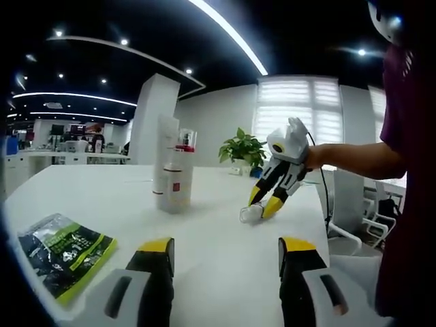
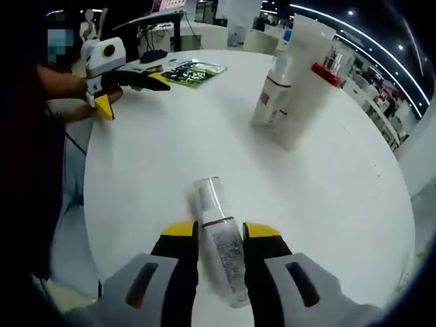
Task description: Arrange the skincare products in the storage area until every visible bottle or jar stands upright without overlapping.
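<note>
Yellow-tipped black jaws of the right gripper (image 2: 219,235) are closing around a clear bottle (image 2: 219,238) that is lying on its side on the white table (image 2: 340,204); the bottle's transparent cap is pointing away from the jaws and its labelled body is passing between them. Ahead of this gripper and to its right, a group of white skincare bottles (image 2: 289,82), one carrying a red band (image 2: 325,73), is standing upright, well apart from the lying bottle. Farther out, ahead and to the left, the left gripper (image 2: 133,85) is hovering near the table's edge, with a green packet (image 2: 191,70) lying just beyond it.

In the left gripper view, that gripper's own jaws (image 1: 225,248) are standing apart with nothing between them, above bare table (image 1: 211,225). Ahead and slightly left, the upright bottles (image 1: 174,170) are standing close together. Ahead and to the right, the right gripper (image 1: 262,208) is pressing down on the lying bottle (image 1: 249,213), a person's arm (image 1: 354,158) extending behind it. Left of the jaws, the green packet (image 1: 65,252) is lying flat. Beyond the table, a potted plant (image 1: 242,148) is standing before a bright window.
</note>
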Demonstrator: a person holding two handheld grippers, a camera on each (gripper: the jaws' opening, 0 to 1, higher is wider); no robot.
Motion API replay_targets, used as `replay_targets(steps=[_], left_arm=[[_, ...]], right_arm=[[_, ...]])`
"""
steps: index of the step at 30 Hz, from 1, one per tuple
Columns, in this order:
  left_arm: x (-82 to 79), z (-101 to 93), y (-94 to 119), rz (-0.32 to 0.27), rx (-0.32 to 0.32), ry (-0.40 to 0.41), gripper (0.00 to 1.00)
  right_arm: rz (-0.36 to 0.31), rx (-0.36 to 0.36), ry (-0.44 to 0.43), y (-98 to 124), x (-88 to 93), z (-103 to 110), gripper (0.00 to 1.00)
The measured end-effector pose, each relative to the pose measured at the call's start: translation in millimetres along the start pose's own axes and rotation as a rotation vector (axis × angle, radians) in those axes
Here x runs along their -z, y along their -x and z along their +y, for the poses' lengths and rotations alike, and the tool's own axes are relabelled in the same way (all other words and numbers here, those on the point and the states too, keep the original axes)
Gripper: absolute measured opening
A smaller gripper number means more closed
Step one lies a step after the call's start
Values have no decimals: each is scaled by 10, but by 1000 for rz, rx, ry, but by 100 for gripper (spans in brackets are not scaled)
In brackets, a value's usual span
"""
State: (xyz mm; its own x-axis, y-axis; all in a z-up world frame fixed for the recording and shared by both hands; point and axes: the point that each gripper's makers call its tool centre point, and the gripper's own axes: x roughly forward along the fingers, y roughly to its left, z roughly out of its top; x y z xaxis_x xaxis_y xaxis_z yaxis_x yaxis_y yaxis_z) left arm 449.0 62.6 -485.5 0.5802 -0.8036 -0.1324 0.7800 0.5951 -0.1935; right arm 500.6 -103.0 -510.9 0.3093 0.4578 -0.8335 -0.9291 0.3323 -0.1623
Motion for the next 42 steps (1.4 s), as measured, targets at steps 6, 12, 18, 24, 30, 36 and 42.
replay_targets(steps=[6, 12, 18, 24, 30, 36, 42], left_arm=[[3, -7, 0, 2, 4, 3, 62], [-1, -8, 4, -1, 5, 8, 61], [-8, -10, 7, -5, 7, 18, 61], [-4, -14, 4, -3, 10, 24, 61], [-5, -13, 4, -3, 11, 32, 61], [-15, -15, 6, -8, 14, 43, 61], [-31, -16, 6, -16, 20, 56, 61]], right_arm=[[13, -16, -9, -20, 14, 22, 19], [11, -2, -43, 0, -20, 6, 18], [-85, 22, -87, 88, -228, -26, 18], [-176, 12, -130, 90, -424, 44, 18], [-230, 0, -150, 37, -575, 145, 18], [-329, -38, -204, 28, -810, 239, 18], [-472, -111, -280, 72, -1111, 356, 18]])
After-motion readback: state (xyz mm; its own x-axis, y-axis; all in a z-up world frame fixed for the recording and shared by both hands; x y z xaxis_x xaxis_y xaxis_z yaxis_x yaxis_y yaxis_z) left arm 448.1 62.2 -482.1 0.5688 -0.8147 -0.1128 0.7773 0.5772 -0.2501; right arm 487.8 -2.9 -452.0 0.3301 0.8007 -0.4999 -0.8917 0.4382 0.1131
